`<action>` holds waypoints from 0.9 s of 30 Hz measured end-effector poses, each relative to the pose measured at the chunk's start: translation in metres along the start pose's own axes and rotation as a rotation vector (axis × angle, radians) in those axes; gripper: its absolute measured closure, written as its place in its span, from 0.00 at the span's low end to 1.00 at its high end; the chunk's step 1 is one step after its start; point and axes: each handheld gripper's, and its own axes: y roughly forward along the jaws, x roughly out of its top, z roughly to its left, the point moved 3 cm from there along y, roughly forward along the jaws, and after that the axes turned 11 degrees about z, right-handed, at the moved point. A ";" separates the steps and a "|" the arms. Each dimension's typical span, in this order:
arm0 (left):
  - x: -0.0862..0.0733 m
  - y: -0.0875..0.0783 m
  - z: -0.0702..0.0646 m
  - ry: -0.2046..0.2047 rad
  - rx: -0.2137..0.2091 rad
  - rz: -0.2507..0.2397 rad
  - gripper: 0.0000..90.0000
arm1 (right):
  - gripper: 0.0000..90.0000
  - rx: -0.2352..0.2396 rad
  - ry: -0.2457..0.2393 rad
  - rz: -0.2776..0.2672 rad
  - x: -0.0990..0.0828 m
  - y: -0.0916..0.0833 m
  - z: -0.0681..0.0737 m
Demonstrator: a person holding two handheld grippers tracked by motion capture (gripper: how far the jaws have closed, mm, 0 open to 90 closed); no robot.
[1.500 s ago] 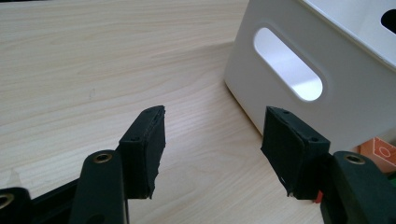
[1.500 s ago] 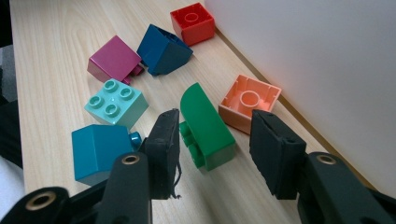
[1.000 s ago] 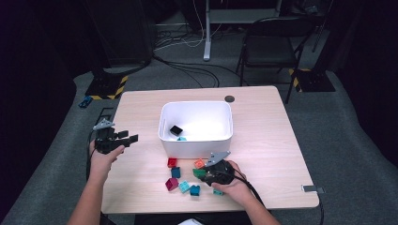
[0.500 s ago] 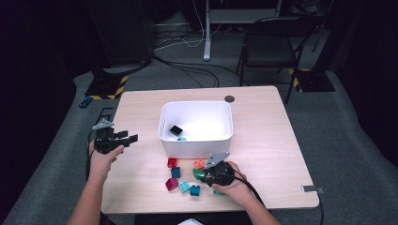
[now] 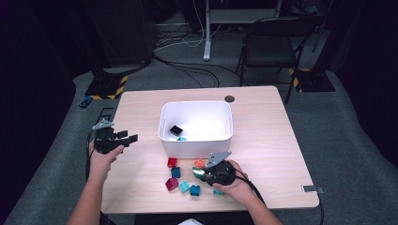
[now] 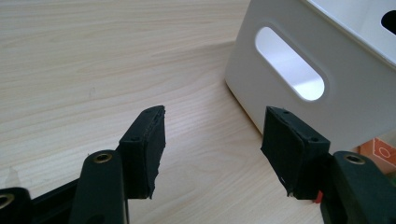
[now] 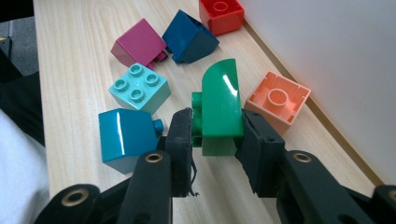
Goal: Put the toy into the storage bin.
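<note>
wooden table (image 5: pixel 263 126) — white bin (image 5: pixel 196 140) centre; right gripper (image 7: pixel 215 135) clamped on green block (image 7: pixel 219 109) at 6 o'clock; left gripper (image 6: pixel 210 140) apart, 9 o'clock.

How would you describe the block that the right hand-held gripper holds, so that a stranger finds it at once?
Start at the white bin in the middle of the table and look at the loose blocks before its near wall. There the right hand-held gripper is shut on the green block. It alone is green, with a rounded, glossy top, beside the orange block.
</note>
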 end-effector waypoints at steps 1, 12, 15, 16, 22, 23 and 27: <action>0.000 0.000 0.000 0.001 0.001 -0.001 0.44 | 0.73 0.001 -0.010 -0.001 0.001 -0.002 0.000; 0.000 0.001 -0.001 0.001 0.000 0.007 0.44 | 0.73 0.020 -0.027 -0.001 0.008 -0.017 0.001; 0.000 0.000 -0.001 0.004 0.000 0.008 0.44 | 0.73 0.031 -0.017 -0.005 0.010 -0.020 0.001; 0.000 0.000 -0.001 0.004 0.000 0.008 0.44 | 0.73 0.034 -0.016 -0.007 0.011 -0.022 0.000; -0.001 0.001 -0.001 0.001 0.001 0.009 0.44 | 0.73 0.042 -0.029 -0.010 0.016 -0.032 0.000; -0.001 0.001 -0.001 0.001 0.001 0.009 0.44 | 0.73 0.043 -0.027 -0.009 0.018 -0.034 0.001; -0.001 0.001 -0.001 0.001 0.000 0.008 0.44 | 0.73 0.044 -0.045 -0.009 0.023 -0.043 0.000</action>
